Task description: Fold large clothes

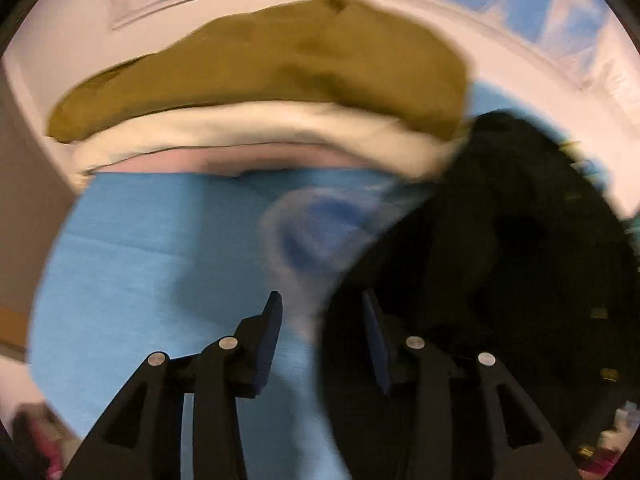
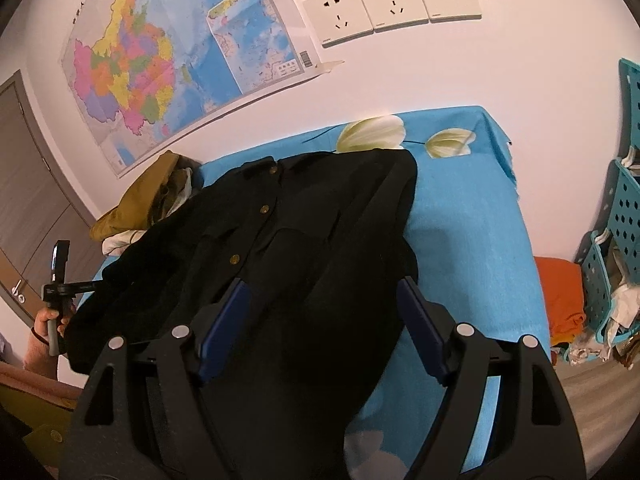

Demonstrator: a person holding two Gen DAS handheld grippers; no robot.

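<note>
One black coat (image 2: 304, 240) (three brass buttons), two spread claws.

Bare blue sheet (image 2: 460, 220) right of black coat (image 2: 300, 240); folded stack (image 2: 132, 208) blocks left.

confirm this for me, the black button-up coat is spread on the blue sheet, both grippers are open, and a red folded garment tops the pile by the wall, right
Not quite: the folded garment topping the pile by the wall is olive-brown, not red, as the left wrist view shows. The rest stands: the black button-up coat lies spread on the blue sheet, and the left gripper and right gripper are both open.
</note>
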